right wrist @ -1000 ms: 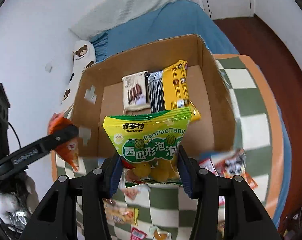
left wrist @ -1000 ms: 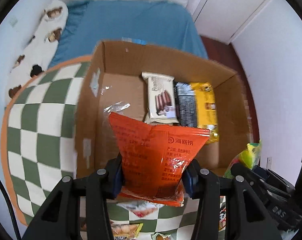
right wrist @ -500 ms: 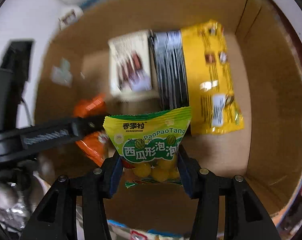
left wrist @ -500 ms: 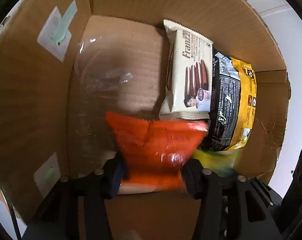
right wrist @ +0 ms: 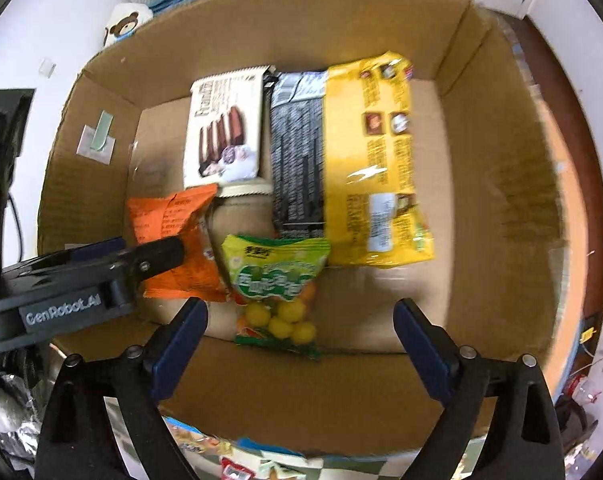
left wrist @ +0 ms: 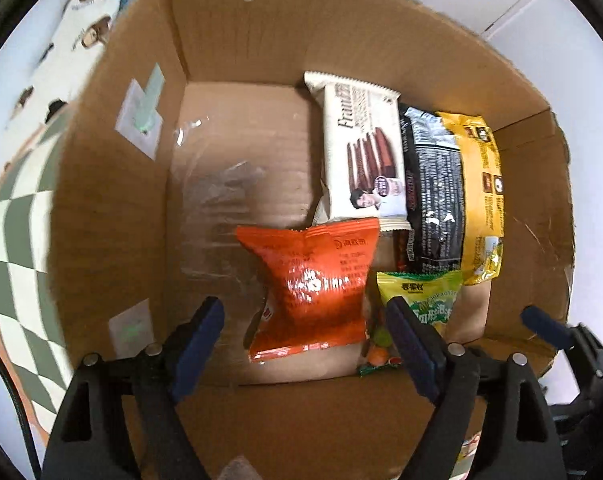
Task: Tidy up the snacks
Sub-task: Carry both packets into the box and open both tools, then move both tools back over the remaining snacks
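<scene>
Two grippers hang over one big cardboard box (left wrist: 113,208), and both have their jaws spread wide with nothing between them. The box stands on a cloth with green and white checks (left wrist: 17,216), and a white pillow with bear prints (left wrist: 77,36) lies beyond it. A taped patch with a pale green strip (left wrist: 143,116) is stuck on the left inner wall of the box.

Inside, along the far part of the floor, three long packs lie side by side: a yellow pack (right wrist: 375,156) at the right, a black pack (right wrist: 297,152) in the middle, touching it, and a white wafer pack (right wrist: 223,128) at the left. Under the near end of the wafer pack a beige wrapper (right wrist: 243,208) shows.

Nearer to the cameras, an orange snack bag (left wrist: 315,284) lies flat on the floor, just before the wafer pack. Just beside it, at its right, lies a green candy bag (right wrist: 277,276) with yellow balls seen through its lower part.

The left gripper (left wrist: 307,344) is above the orange bag and does not hold it. The right gripper (right wrist: 301,340) is above the green bag, also free of it.
</scene>
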Demonstrator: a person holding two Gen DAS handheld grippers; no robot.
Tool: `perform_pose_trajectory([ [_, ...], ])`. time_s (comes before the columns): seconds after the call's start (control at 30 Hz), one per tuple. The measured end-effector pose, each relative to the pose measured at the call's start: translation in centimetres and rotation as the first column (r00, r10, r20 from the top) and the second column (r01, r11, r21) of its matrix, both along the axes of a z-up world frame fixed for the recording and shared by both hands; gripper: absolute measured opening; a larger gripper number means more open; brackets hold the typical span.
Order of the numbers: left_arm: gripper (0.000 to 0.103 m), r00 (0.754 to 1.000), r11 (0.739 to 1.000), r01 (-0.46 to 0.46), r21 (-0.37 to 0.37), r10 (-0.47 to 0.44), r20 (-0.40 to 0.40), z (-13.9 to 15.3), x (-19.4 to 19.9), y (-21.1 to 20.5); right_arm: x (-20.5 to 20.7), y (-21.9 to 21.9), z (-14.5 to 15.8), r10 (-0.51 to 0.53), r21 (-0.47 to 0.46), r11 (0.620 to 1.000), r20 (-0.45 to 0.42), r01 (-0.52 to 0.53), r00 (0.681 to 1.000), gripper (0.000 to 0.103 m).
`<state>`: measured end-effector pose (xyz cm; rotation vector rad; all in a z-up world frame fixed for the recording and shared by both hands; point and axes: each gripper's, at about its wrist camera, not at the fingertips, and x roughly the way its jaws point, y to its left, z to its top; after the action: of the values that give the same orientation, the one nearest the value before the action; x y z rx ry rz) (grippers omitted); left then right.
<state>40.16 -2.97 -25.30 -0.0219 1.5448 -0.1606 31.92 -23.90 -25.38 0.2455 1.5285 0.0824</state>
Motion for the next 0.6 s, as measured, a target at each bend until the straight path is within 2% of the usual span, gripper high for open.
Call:
perform_pose_trajectory([
  [0.23, 0.083, 0.986, 0.999, -0.031, 0.017, 0.028, 0.163, 4.7, -4.1, -0.1, -2.9, -2.0, 3.5, -0.020, -0.066, 0.997, 0.113, 0.028, 0.993, 0.097],
  [0.43, 0.083, 0.961, 0.999, -0.014, 0.034, 0.005, 0.276, 9.9, -6.6, 1.3, -5.2, -2.5, 7.4, -0.017, -0.094, 0.995, 0.215, 0.038, 0.977, 0.097],
  [0.6, 0.083, 0.930, 0.999, -0.003, 0.048, -0.014, 0.366, 13.3, -9.6, 1.1, -8.0, -2.1, 10.9, -0.017, -0.082, 0.996, 0.288, 0.042, 0.958, 0.097],
])
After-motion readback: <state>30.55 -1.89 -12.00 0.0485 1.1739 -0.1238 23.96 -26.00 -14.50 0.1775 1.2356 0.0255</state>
